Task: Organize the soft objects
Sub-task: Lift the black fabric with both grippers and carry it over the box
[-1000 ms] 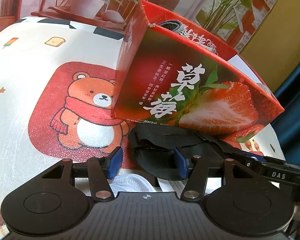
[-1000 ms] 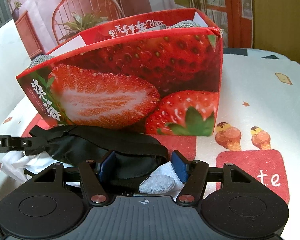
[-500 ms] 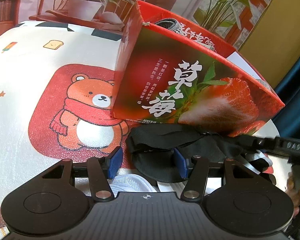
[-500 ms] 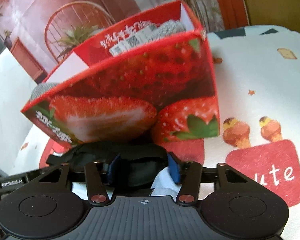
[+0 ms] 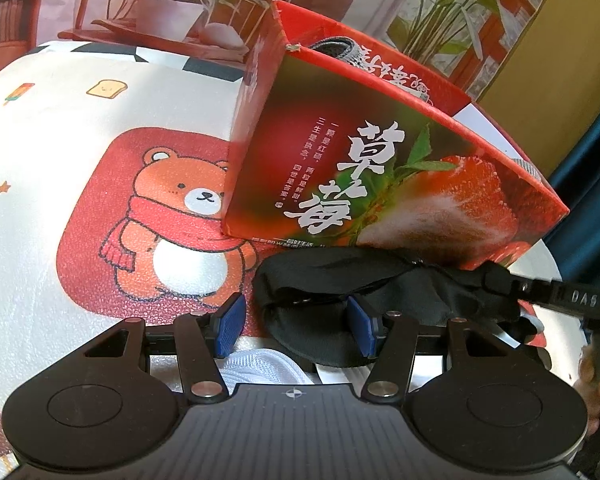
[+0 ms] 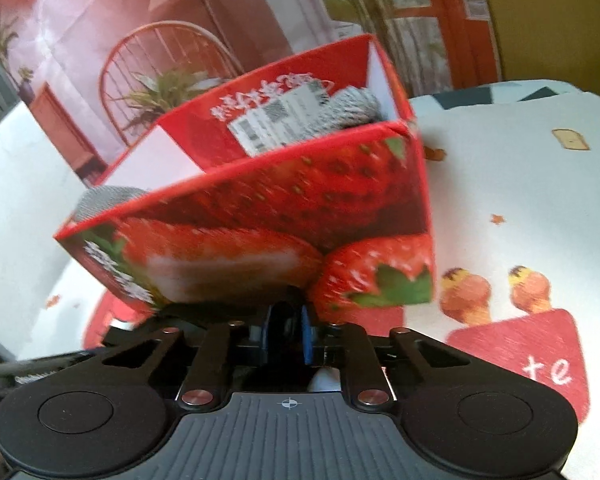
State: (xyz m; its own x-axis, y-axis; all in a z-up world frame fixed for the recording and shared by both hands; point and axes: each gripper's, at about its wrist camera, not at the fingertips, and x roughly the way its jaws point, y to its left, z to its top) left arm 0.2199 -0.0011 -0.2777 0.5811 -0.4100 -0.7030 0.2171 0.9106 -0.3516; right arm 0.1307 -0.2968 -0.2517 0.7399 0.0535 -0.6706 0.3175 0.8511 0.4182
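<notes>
A black eye mask [image 5: 340, 292] lies in front of the red strawberry box [image 5: 364, 168] on the cartoon tablecloth. My left gripper [image 5: 296, 324] is open, its blue pads either side of the mask's left end, over a white sock [image 5: 256, 372]. My right gripper [image 6: 286, 336] is shut on the black mask [image 6: 280, 328] just before the box [image 6: 284, 216]; it also shows at the right of the left wrist view [image 5: 496, 280], gripping the mask's other end. Grey knitted items [image 6: 352, 108] sit inside the box.
The tablecloth [image 5: 60, 184] carries a bear print and, to the right, an ice cream print [image 6: 496, 292]. A backdrop with plants and a chair stands behind the box. The table edge falls away at the right, by a dark blue curtain [image 5: 592, 208].
My right gripper has closed on the black mask and lifted, tilting its view down toward the box. The mask's right end has risen. The left gripper has stayed still and open.
</notes>
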